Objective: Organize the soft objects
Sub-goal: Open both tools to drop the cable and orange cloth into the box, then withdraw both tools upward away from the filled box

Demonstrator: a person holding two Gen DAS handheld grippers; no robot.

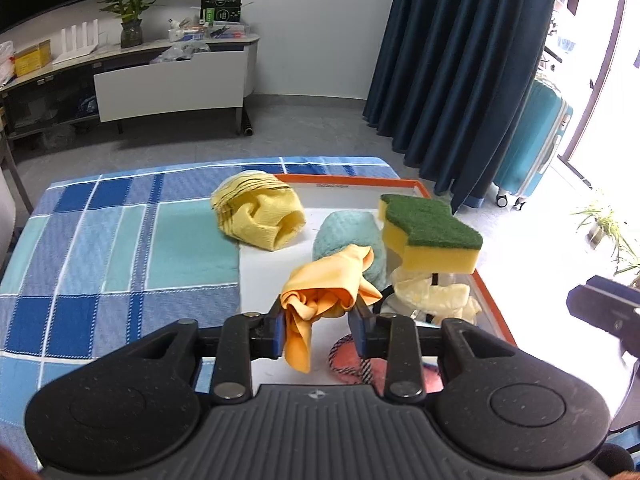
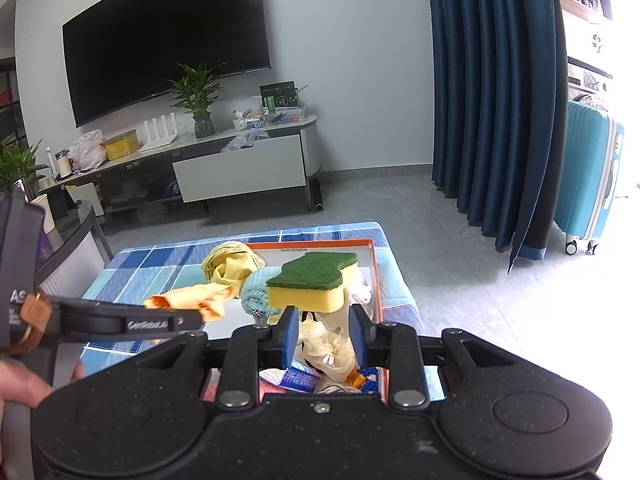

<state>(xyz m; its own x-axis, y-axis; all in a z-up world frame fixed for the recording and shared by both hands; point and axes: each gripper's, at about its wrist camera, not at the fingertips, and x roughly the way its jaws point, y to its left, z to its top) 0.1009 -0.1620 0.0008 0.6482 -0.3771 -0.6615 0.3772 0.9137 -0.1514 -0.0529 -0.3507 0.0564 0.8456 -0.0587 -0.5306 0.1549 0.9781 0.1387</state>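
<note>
My left gripper (image 1: 320, 320) is shut on an orange cloth (image 1: 328, 284) and holds it above the orange-rimmed tray (image 1: 496, 304); the cloth also shows in the right wrist view (image 2: 196, 298). A yellow sponge with a green top (image 1: 430, 236) rests on a cream mesh pouf (image 1: 436, 294) in the tray. A teal fuzzy cloth (image 1: 344, 236) lies behind the orange cloth. A yellow knit cloth (image 1: 258, 212) lies at the tray's far left edge. My right gripper (image 2: 323, 332) is open and empty, just in front of the sponge (image 2: 312, 282).
The tray sits on a blue plaid cloth (image 1: 100, 240). A red round pad (image 1: 352, 360) lies under the left gripper. Small packets (image 2: 300, 378) lie in the tray's near end. A TV cabinet (image 2: 240, 168), dark curtain (image 2: 492, 100) and teal suitcase (image 2: 592, 184) stand beyond.
</note>
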